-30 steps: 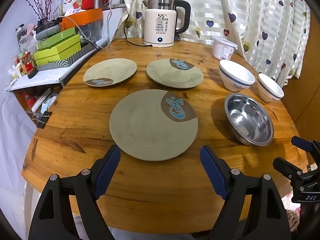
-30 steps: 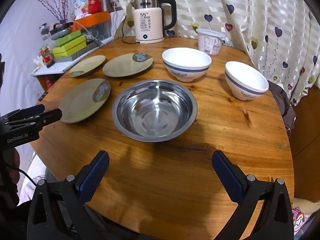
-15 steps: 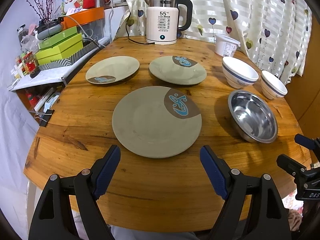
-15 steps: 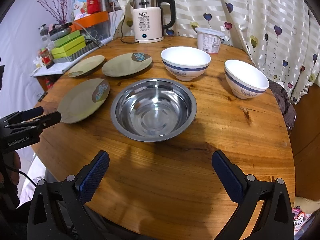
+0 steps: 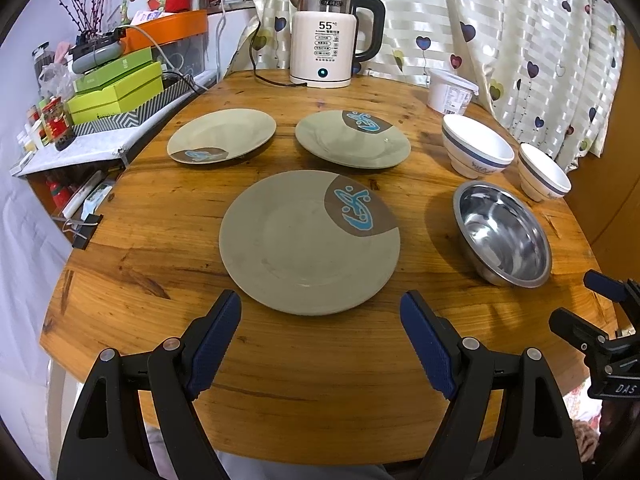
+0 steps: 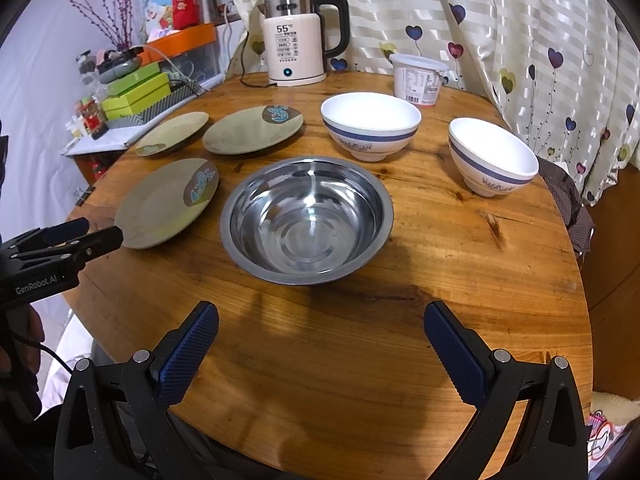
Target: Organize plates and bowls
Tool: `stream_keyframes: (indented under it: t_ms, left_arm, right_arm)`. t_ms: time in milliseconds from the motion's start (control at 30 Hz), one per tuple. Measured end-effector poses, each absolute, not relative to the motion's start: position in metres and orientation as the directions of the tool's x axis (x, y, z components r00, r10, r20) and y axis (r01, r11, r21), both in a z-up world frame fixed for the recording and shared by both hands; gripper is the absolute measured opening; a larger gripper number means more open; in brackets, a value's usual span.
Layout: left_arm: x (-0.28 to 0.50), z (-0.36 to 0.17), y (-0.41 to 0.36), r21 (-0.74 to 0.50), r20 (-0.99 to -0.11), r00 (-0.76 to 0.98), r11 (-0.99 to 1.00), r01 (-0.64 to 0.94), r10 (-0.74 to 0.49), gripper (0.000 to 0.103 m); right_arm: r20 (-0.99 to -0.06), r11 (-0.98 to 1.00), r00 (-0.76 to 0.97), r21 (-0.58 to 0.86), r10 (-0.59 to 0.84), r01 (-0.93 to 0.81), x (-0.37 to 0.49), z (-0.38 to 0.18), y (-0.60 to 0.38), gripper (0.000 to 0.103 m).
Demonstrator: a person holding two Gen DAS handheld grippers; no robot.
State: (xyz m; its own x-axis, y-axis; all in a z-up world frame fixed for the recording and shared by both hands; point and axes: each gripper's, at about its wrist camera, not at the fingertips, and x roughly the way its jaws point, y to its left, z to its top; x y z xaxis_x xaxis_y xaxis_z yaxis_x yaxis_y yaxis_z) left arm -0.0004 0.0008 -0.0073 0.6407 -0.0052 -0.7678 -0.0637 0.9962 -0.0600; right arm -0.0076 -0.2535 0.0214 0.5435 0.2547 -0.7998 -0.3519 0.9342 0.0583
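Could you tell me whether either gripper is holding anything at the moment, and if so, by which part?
Nothing is held. The left gripper and the right gripper are both open above the bare table.

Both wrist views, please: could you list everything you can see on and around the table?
plates: 3, olive with brown-and-blue patch, table's left half
steel bowl: 1, silver, near centre
white bowls: 2, white with blue band, right rear
kettle: 1, cream and black, reads 55, rear edge
tub: 1, white, lidded, beside kettle
table: 1, round, wood
boxes: green, shelf at left
curtain: white, heart print, behind
left gripper: black, blue fingers, open, before nearest plate
right gripper: same, open, before steel bowl
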Motion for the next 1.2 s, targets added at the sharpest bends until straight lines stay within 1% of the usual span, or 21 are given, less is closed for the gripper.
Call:
stream_keyframes:
  t_ms: [1200]
  left_arm:
    - [-0.0016,-0.0059,0.0,-0.077,-0.77,0.637,0.995,-0.062,-0.02,0.082]
  right_arm:
    - [-0.793,0.929,0.54,0.087,0.284,-0.36,-0.0078,0.0272,-0.2522,0.103]
